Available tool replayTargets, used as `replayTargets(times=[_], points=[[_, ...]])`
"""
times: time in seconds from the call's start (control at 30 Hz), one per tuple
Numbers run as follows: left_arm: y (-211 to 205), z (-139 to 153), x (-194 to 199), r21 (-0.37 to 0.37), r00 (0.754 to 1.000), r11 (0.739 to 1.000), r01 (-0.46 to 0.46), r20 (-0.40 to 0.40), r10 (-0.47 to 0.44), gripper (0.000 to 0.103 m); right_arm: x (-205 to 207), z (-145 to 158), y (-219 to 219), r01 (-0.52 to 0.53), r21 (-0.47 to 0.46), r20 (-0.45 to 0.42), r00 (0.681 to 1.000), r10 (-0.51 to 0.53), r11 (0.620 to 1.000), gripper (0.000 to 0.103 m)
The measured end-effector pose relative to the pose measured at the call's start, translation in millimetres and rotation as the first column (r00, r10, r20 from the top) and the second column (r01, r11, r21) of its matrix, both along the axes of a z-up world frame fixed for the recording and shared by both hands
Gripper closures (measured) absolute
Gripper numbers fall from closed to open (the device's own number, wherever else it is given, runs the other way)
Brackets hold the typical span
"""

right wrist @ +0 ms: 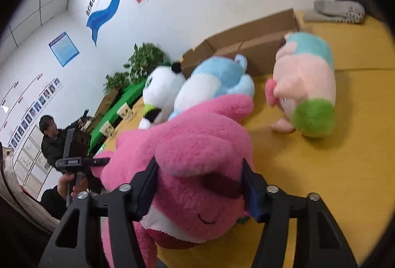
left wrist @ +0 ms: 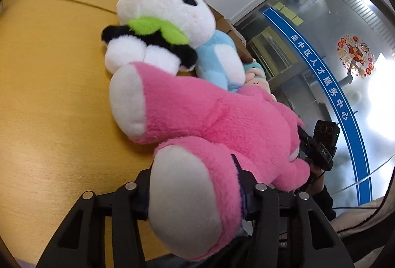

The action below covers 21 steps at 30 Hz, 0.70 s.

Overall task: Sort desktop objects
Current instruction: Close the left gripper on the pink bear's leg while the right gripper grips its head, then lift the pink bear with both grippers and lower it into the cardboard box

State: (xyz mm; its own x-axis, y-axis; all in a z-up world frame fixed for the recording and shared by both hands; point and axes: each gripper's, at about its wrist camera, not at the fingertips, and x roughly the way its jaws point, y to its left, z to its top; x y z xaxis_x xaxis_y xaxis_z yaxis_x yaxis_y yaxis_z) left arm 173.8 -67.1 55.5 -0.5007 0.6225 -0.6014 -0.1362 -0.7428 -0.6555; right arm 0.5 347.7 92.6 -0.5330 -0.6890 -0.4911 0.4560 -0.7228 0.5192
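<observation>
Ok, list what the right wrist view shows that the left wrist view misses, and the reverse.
Only the right wrist view: a pink-and-green plush standing apart on the yellow table, folded grey cloth, potted plants, and the right gripper shut on the pink plush's head.
Only the left wrist view: a glass door with a blue stripe, and the left gripper shut on the plush's foot.
Both: pink plush, panda, blue plush, cardboard box.

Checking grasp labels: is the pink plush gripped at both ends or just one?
Both ends. The left gripper clamps a foot of the pink plush; the right gripper clamps its head.
</observation>
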Motion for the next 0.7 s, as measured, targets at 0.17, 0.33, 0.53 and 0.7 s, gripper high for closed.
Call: replayTargets(times=[0.17, 0.33, 0.53, 0.7], points=[[12.1, 45.6, -4.8, -0.038, 0.997, 0.999, 0.024, -0.074, -0.026, 0.054, 14.5, 34.3, -4.6, 0.055, -0.008, -0.078, 0.995, -0.056, 0.998, 0.052], [8.0, 121.9, -24.2, -0.018, 0.966, 0.999, 0.047, -0.252, -0.050, 0.054, 16.0, 87.5, -0.6, 0.075, -0.044, -0.203, 0.976, -0.083, 0.996, 0.052], [4.2, 209.3, -102.6, -0.129, 0.893, 0.991, 0.046, -0.439, -0.098, 0.053, -55.3, 156.2, 2.2, 0.042, -0.043, -0.391, 0.919, -0.056, 0.998, 0.052], [-4.9, 253.5, -221.5, -0.197, 0.869, 0.980, 0.029, -0.480, -0.122, 0.053, -173.7, 196.9, 7.9, 0.012, -0.027, -0.470, 0.883, -0.023, 1.000, 0.052]])
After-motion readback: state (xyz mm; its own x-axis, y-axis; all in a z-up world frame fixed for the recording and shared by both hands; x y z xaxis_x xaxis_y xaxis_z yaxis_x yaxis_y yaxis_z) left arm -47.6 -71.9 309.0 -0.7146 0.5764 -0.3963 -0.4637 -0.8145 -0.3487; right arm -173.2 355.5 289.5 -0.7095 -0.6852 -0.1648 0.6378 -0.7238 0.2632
